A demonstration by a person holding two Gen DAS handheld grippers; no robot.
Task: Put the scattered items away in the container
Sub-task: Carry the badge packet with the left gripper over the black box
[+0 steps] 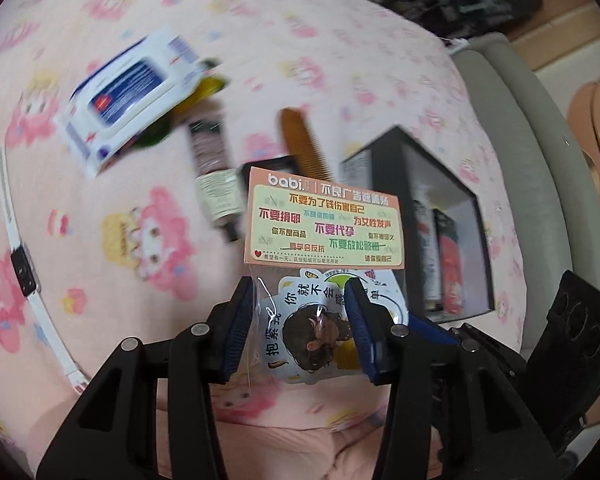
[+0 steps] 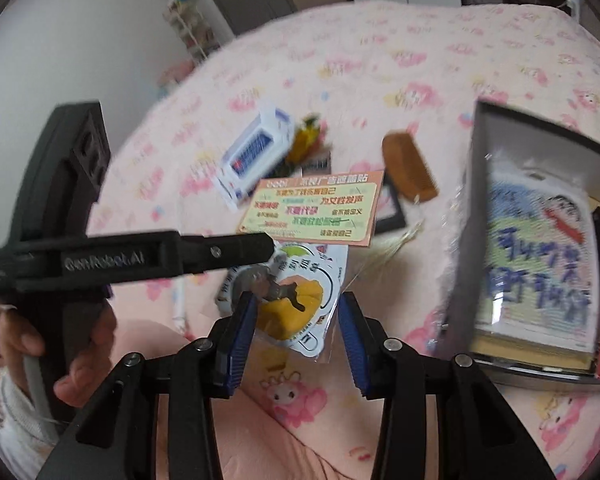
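Observation:
A clear sticker pack (image 1: pixel 324 216) with an orange header card hangs above the pink bedsheet. My left gripper (image 1: pixel 300 284) is shut on its lower part, the blue pads pressing both sides of the bag. In the right wrist view the same sticker pack (image 2: pixel 312 208) lies between the pads of my right gripper (image 2: pixel 297 298), which is shut on it; the left gripper (image 2: pixel 268 246) reaches in from the left. The black box (image 1: pixel 384 184) stands just right of the pack, its wall (image 2: pixel 470 220) close by; a cartoon-covered book and a red item lie inside.
On the sheet lie a wet-wipes pack (image 1: pixel 128 96), a tube (image 1: pixel 214 176), a wooden comb (image 1: pixel 304 144), a yellow-green item (image 2: pixel 308 140), a small black frame (image 2: pixel 392 208) and a white-strapped watch (image 1: pixel 24 268). The grey bed edge (image 1: pixel 540 160) runs along the right. A hand (image 2: pixel 80 360) holds the left gripper.

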